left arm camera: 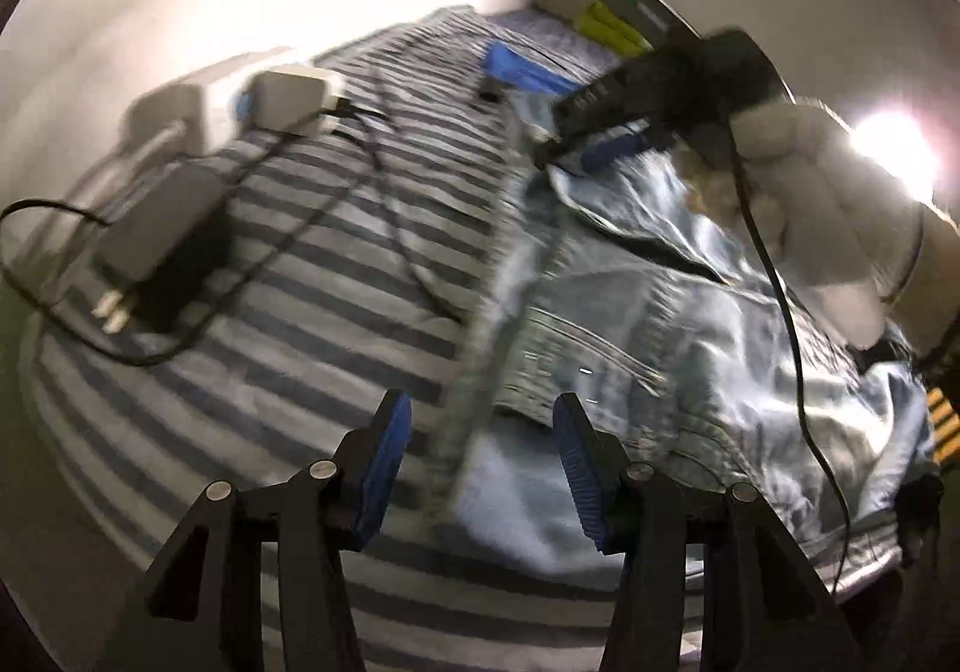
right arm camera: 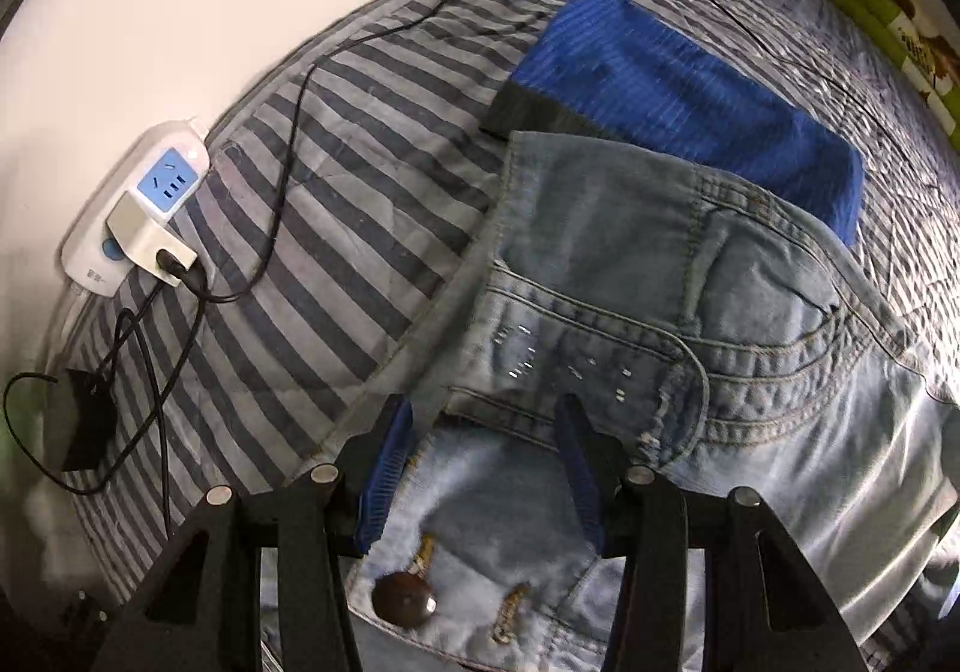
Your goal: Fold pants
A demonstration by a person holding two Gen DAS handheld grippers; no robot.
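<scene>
I see a bed under a striped cover (right arm camera: 336, 180) against a pale wall (right arm camera: 180, 12). Light denim pants (right arm camera: 660, 264) lie rumpled on it. My left tool (left arm camera: 483, 468) and right tool (right arm camera: 486, 468) both hover apart over the waistband, clamping nothing.

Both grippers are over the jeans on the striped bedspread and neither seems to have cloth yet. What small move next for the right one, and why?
Probably ease the right gripper straight down and close on the waistband. Its blue pads stand apart above the jeans, just past the metal button, with no denim pinched between them. The left gripper hangs open too, over the jeans' edge.
</scene>
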